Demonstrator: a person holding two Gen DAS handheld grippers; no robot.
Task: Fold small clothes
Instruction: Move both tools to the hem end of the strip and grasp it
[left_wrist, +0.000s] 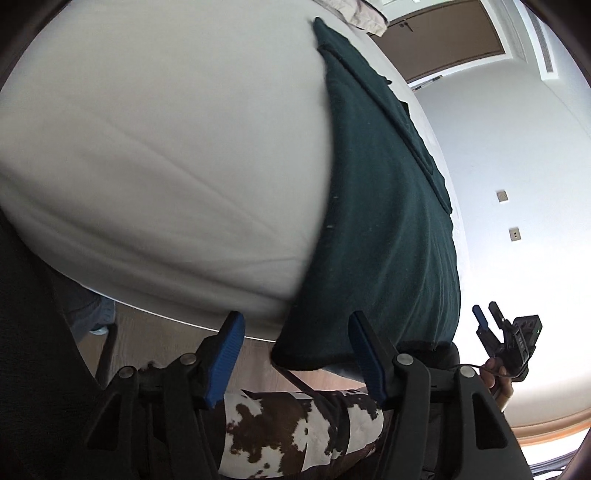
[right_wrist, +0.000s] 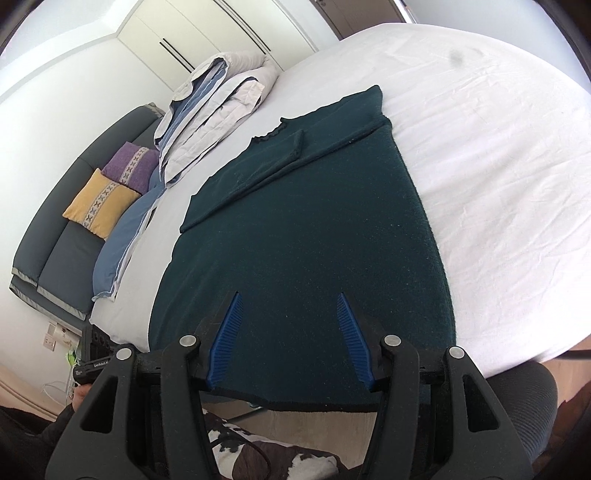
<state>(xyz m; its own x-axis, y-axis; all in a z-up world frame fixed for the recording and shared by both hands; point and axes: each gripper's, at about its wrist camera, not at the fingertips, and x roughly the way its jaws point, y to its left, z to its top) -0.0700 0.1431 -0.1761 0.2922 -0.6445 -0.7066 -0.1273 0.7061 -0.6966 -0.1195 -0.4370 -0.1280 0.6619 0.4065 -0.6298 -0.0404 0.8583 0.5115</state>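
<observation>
One garment: dark green sweater, fuzzy knit, spread flat with both sleeves folded across its body.
Position: on the white bed sheet, hem overhanging the near edge.
Left gripper: blue pads spread apart, holding nothing, at the hem corner.
Right gripper: pads apart, empty, above the hem.
Nearby: folded duvet beside the collar.

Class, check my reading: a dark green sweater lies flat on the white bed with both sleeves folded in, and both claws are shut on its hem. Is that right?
Not quite. The dark green sweater does lie on the white bed, sleeves folded in, but both claws are open: the right wrist view shows the right claw spread above the hem, and the left claw is open too.
</observation>
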